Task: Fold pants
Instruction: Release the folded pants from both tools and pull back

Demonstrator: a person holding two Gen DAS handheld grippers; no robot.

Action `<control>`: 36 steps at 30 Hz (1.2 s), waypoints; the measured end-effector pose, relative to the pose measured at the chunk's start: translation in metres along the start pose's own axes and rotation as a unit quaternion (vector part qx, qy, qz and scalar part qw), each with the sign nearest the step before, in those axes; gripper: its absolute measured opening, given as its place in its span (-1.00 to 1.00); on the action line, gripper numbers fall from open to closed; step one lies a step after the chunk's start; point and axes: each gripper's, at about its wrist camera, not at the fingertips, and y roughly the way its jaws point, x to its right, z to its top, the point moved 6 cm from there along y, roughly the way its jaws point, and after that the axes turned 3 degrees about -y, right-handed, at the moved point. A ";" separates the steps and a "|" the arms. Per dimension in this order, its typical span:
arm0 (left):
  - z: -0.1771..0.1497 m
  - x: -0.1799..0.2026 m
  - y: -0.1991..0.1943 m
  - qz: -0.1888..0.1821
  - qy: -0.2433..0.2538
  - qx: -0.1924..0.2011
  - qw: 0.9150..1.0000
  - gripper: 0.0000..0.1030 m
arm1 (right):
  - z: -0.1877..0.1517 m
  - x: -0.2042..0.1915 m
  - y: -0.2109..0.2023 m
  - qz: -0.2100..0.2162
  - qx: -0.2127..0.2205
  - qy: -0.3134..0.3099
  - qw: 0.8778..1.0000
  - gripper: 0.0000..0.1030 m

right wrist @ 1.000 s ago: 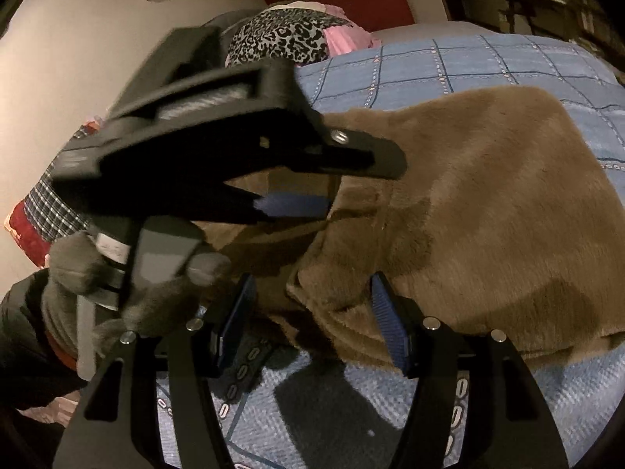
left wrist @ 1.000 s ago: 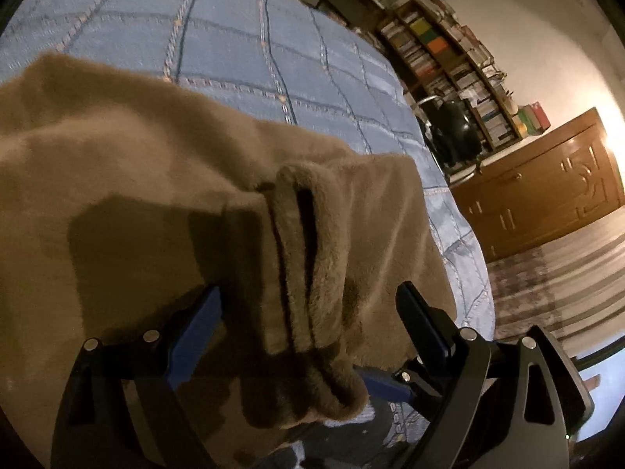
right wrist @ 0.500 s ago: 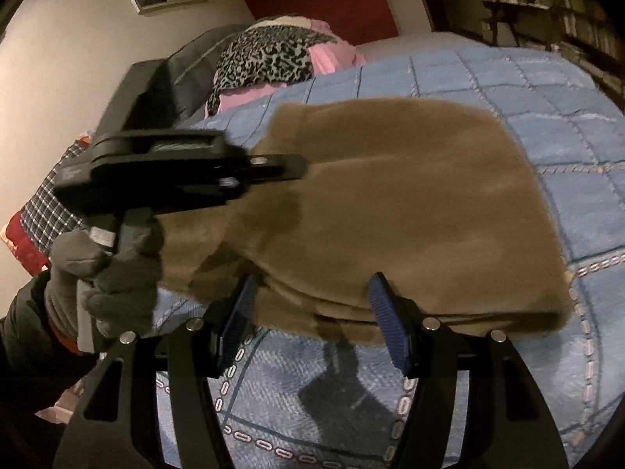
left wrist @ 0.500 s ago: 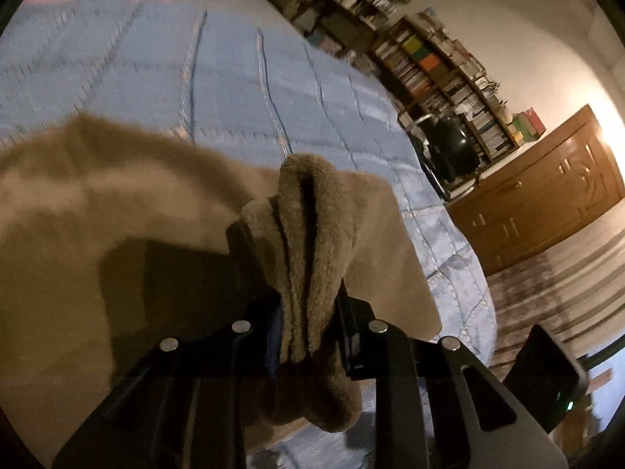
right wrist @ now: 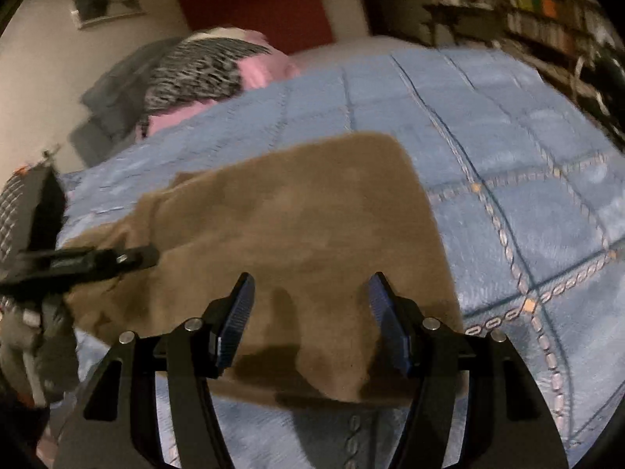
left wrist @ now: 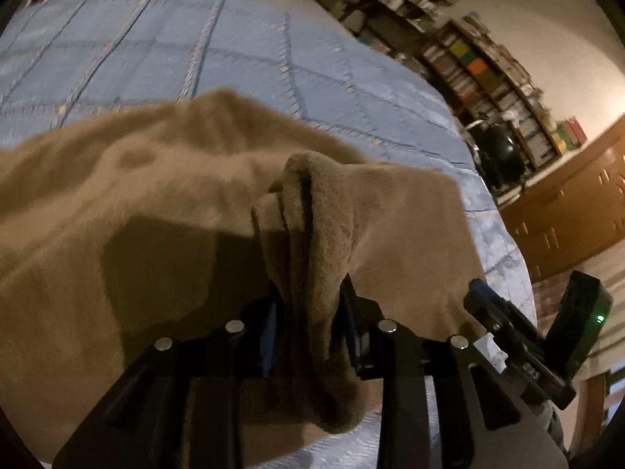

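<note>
Here our left gripper [left wrist: 310, 324] pinches a bunched fold of the brown pants [right wrist: 312, 211]; our right gripper [right wrist: 310, 312] hovers released above them on the bed [right wrist: 527, 195].

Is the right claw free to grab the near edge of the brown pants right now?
Probably yes: the right claw is open, straddling the pants edge with nothing between; the left claw grips another part.

Left wrist view: sits behind the left hand-held gripper [left wrist: 310, 336], very close over the brown pants [left wrist: 156, 195], facing across the blue bed [left wrist: 234, 51] toward bookshelves [left wrist: 488, 74].
Right wrist view: behind the right hand-held gripper [right wrist: 310, 312], facing pillows [right wrist: 203, 74] ahead.
Shared: pants, bed, both grippers.
</note>
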 end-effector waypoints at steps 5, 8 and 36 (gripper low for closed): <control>-0.006 -0.008 0.009 0.004 -0.012 0.006 1.000 -0.22 | -0.010 0.003 0.018 -0.018 -0.013 -0.014 1.000 0.22; -0.005 -0.006 0.003 0.022 -0.009 0.019 1.000 0.00 | -0.013 0.003 0.021 -0.027 -0.016 -0.024 0.999 0.23; -0.091 -0.173 -0.213 0.106 -0.234 0.170 0.951 0.51 | -0.020 -0.016 0.012 -0.087 -0.007 -0.065 0.994 0.25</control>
